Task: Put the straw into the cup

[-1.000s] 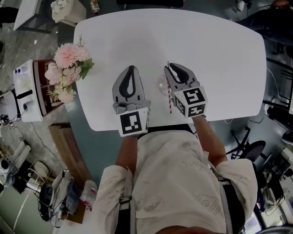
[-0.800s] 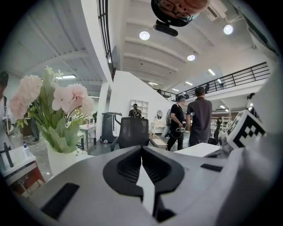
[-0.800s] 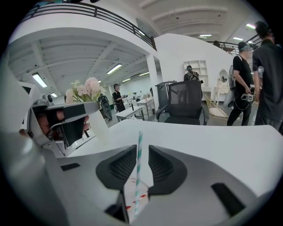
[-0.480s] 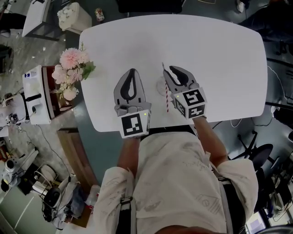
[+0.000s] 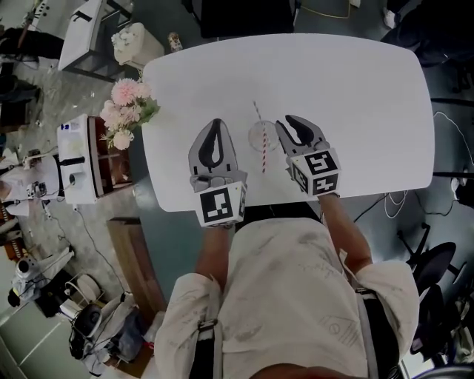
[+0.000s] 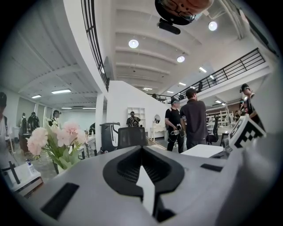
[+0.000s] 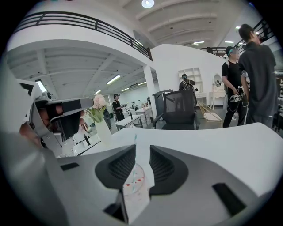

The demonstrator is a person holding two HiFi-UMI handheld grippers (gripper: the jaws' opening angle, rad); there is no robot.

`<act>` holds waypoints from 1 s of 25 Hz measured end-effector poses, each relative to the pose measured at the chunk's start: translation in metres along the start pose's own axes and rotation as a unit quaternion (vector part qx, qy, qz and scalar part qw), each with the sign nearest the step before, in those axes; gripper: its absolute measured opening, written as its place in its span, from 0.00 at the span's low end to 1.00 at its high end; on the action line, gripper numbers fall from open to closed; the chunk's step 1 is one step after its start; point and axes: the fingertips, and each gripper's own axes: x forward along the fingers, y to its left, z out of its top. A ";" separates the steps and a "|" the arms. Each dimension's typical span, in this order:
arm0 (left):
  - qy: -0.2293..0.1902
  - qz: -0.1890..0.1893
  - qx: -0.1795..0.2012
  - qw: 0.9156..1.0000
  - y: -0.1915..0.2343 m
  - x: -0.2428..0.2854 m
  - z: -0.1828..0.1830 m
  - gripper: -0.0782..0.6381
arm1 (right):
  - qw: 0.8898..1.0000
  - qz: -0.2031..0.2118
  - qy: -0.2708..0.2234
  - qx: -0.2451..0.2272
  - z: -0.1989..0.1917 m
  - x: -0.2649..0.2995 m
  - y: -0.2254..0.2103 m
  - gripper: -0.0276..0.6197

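A clear cup (image 5: pixel 252 138) stands on the white table (image 5: pixel 355 89) between my two grippers. The red-and-white striped straw (image 5: pixel 256 115) leans in it, and both ends reach past the rim. My right gripper (image 5: pixel 290 120) is just right of the cup, open, and touches neither cup nor straw. In the right gripper view the straw (image 7: pixel 135 143) and cup (image 7: pixel 135 183) show through the gap of that gripper (image 7: pixel 142 148). My left gripper (image 5: pixel 215 122) rests left of the cup, shut and empty, with its tips (image 6: pixel 142 148) together.
A vase of pink flowers (image 5: pixel 126 111) stands at the table's left edge. The near table edge runs just under both grippers. A dark chair (image 5: pixel 244 11) sits at the far side. Several people stand well beyond the table (image 6: pixel 194 117).
The straw was shut in my right gripper beside the cup. Now it sits in the cup, free, and that gripper has opened and drawn off to the right. The left gripper has barely moved.
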 end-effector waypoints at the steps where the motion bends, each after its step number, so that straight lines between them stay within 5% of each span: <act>1: -0.004 0.001 0.001 1.000 -0.003 -0.004 0.003 0.12 | 1.000 -0.003 -0.005 0.000 0.000 -0.005 -0.002 0.19; 15: -0.064 0.006 0.015 0.998 -0.047 -0.060 0.049 0.12 | 0.990 -0.052 -0.128 -0.027 0.059 -0.115 -0.028 0.19; 25: -0.134 -0.003 0.039 0.990 -0.065 -0.085 0.102 0.12 | 0.950 -0.140 -0.255 -0.115 0.140 -0.208 -0.040 0.19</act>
